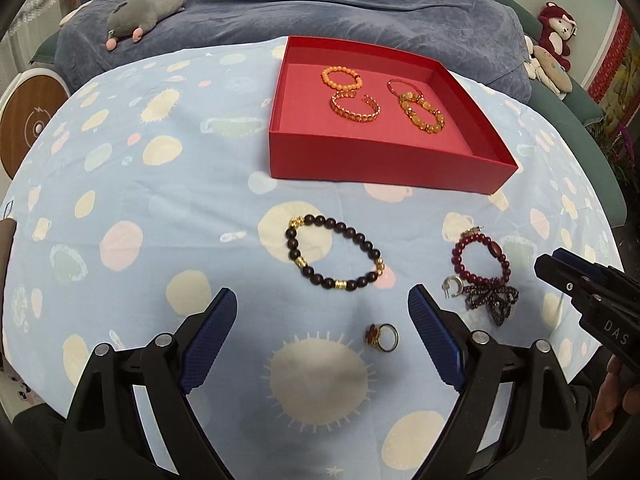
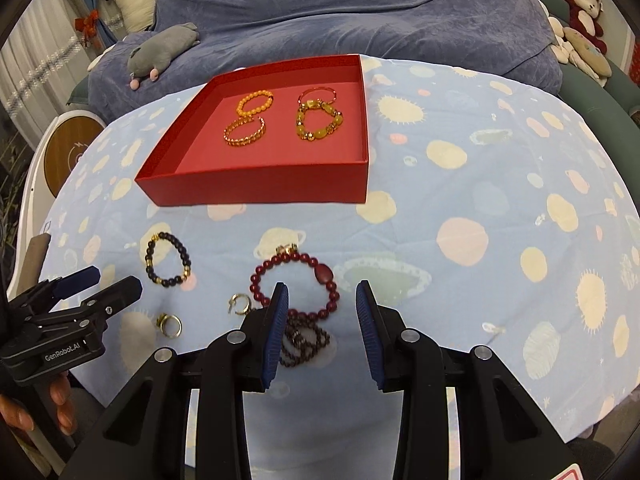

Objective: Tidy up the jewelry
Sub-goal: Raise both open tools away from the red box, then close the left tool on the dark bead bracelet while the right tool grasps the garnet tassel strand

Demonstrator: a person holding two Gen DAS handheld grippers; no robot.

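Note:
A red tray [image 1: 384, 162] [image 2: 256, 188] holds several orange and gold bracelets [image 1: 341, 78] [image 2: 320, 124]. On the blue spotted cloth lie a dark bead bracelet [image 1: 336, 258] [image 2: 168, 258], a red bead bracelet [image 1: 480, 258] [image 2: 296, 288], a dark beaded bow piece [image 1: 494, 300] [image 2: 304, 340], a silver crescent charm [image 1: 452, 286] [image 2: 240, 303] and a gold ring with a red stone [image 1: 382, 336] [image 2: 170, 325]. My left gripper [image 1: 322, 304] [image 2: 116, 278] is open and empty, just short of the dark bracelet. My right gripper [image 2: 322, 292] [image 1: 550, 262] is open and empty over the red bracelet.
The table [image 1: 120, 200] is round with its edge close to both grippers. Behind it is a blue blanket [image 1: 320, 4] with a grey plush toy [image 1: 144, 12] [image 2: 160, 54]. More plush toys [image 2: 582, 8] sit at the far right. A white round device [image 1: 28, 120] stands left.

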